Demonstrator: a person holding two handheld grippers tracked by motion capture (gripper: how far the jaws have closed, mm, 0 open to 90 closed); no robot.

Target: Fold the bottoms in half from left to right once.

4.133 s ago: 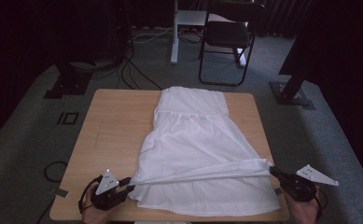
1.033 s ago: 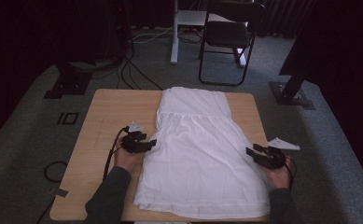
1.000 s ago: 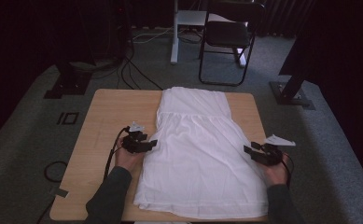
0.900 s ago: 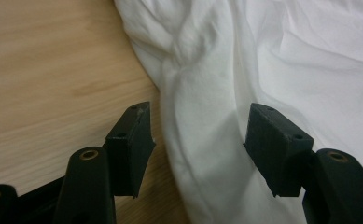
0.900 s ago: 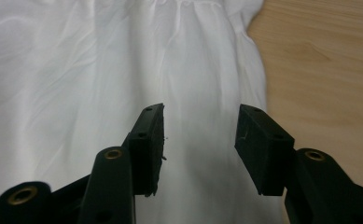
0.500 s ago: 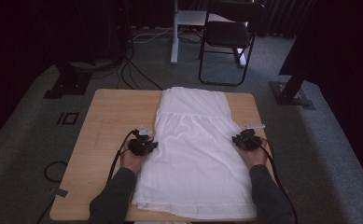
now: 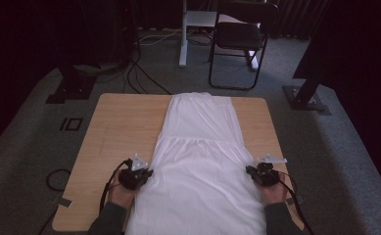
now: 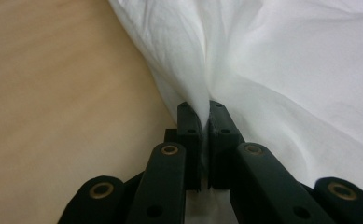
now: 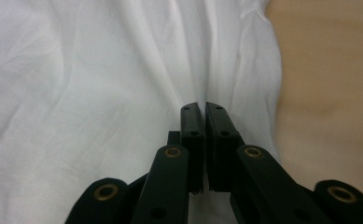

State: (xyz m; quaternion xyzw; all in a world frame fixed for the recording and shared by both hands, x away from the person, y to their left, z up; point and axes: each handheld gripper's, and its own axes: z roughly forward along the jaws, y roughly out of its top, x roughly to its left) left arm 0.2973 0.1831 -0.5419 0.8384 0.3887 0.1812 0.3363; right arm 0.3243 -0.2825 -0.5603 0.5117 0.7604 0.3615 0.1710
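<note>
White dress — both grippers clamped on

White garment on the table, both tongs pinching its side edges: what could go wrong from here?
1. The left tongs are shut on only a thin pinch of the white cloth garment, so the fabric could slip out when pulled.
2. The right tongs also grip a narrow fold near the edge; uneven pulling might skew any fold.
3. The garment's near hem hangs past the light wooden table edge, so slack could drag it off.
</note>
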